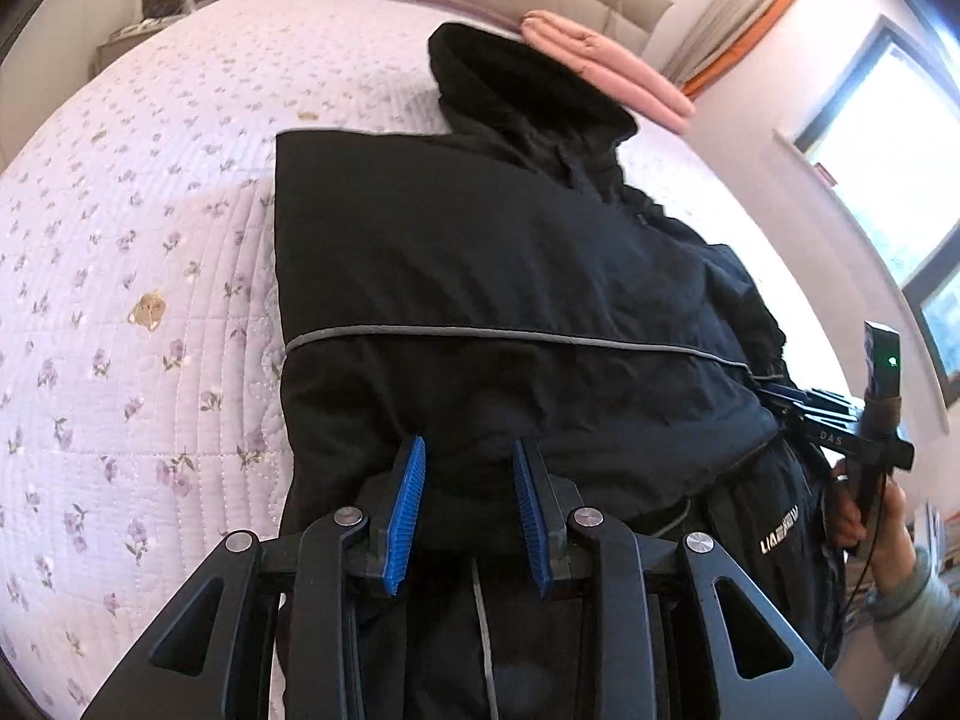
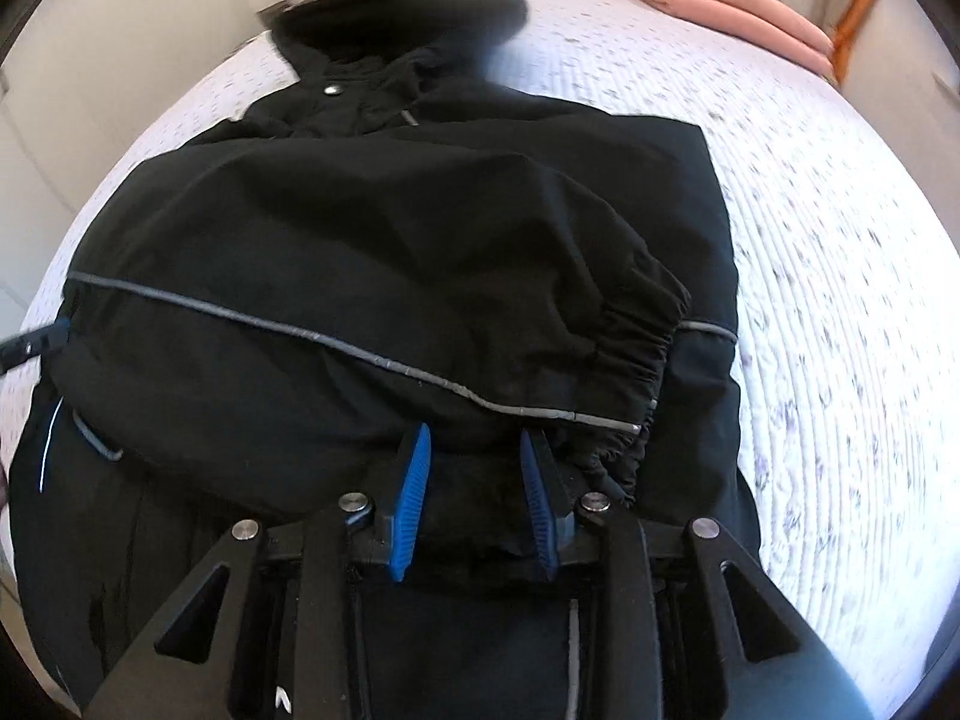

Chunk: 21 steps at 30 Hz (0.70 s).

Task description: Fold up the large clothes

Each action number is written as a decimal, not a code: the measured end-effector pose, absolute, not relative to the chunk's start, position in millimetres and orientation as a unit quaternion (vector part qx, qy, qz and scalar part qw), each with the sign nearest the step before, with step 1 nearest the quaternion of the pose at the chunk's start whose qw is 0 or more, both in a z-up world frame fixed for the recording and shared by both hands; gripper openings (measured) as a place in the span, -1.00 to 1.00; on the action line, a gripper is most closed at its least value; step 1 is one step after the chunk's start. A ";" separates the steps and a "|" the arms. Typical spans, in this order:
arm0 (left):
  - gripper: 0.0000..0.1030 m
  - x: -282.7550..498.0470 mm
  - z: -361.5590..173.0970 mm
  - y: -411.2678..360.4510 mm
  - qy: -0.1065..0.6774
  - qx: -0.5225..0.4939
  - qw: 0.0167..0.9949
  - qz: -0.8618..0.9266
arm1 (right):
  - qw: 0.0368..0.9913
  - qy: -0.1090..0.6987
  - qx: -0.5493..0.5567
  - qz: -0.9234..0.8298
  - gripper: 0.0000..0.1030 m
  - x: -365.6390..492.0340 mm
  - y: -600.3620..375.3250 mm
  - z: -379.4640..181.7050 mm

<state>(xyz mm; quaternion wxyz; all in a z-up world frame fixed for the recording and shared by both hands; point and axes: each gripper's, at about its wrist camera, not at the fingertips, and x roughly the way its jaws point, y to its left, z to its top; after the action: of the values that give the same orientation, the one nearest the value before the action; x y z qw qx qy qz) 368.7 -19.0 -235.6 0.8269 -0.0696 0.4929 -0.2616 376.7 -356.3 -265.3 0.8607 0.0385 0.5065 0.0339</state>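
A large black hooded jacket [image 1: 480, 276] with thin grey piping lies on the bed, hood toward the headboard; it also fills the right wrist view [image 2: 372, 252]. Its sleeves are folded across the body, one elastic cuff [image 2: 636, 336] at the right. My left gripper [image 1: 470, 504] is open, blue pads straddling the jacket's lower part, with fabric between them. My right gripper [image 2: 480, 498] is open the same way over the lower edge near the cuff. The right gripper also shows in the left wrist view [image 1: 840, 426] at the jacket's right side, held by a hand.
The bed has a lilac floral quilt [image 1: 132, 300], also seen in the right wrist view [image 2: 840, 300]. A folded pink garment [image 1: 600, 69] lies by the padded headboard; it shows too in the right wrist view [image 2: 732, 12]. A window [image 1: 888, 180] and a curtain stand at the right.
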 end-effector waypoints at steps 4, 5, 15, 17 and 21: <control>-0.31 368.4 -216.2 -20.1 0.482 -0.059 0.837 -0.253 | 0.854 0.513 0.045 0.073 -0.34 375.5 -364.0 -254.6; -0.23 370.8 -203.3 -16.6 0.475 -0.063 0.840 -0.254 | 0.852 0.515 0.051 0.082 -0.31 375.6 -367.1 -248.4; 0.01 450.1 -98.0 -58.1 0.427 -0.027 0.866 -0.258 | 0.880 0.463 0.081 0.071 0.11 424.2 -391.0 -142.8; 0.03 480.6 -89.4 -71.8 0.428 -0.021 0.869 -0.247 | 0.884 0.453 0.100 0.063 0.11 449.1 -400.3 -128.3; 0.07 545.0 -92.6 -96.0 0.446 -0.004 0.867 -0.221 | 0.884 0.447 0.129 0.040 0.11 514.8 -406.9 -122.9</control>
<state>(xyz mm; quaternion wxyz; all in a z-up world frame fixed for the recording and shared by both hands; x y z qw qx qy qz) 545.0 -96.0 -92.6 0.8674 -0.0040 0.4456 -0.2214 514.8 -406.9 -122.9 0.8842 0.1289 0.4473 0.0401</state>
